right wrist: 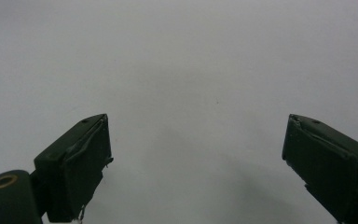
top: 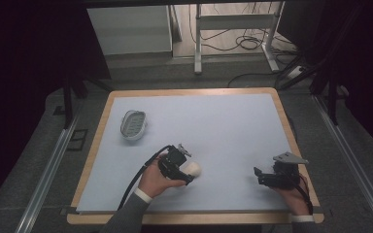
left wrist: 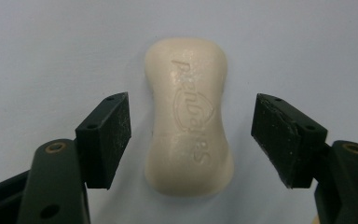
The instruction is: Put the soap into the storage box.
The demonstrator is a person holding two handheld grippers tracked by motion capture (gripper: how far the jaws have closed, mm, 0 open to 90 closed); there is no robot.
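Observation:
A cream bar of soap [left wrist: 189,116] with embossed lettering lies flat on the pale blue mat [top: 223,121], lengthwise between the two black pads of my left gripper [left wrist: 190,98]. A gap shows on each side of the bar, so the pads do not touch it. From above, the soap [top: 193,169] sits at the tip of the left gripper [top: 188,174], low over the mat's front middle. My right gripper [top: 258,177] rests near the front right, jaws spread wide. Between its pads [right wrist: 81,158] there is only bare mat.
A white oval soap dish [top: 133,124] with a ribbed insert stands at the mat's back left. The mat covers a wooden table whose rim [top: 291,141] shows all round. Beyond the far edge are a metal frame [top: 233,29] and floor cables.

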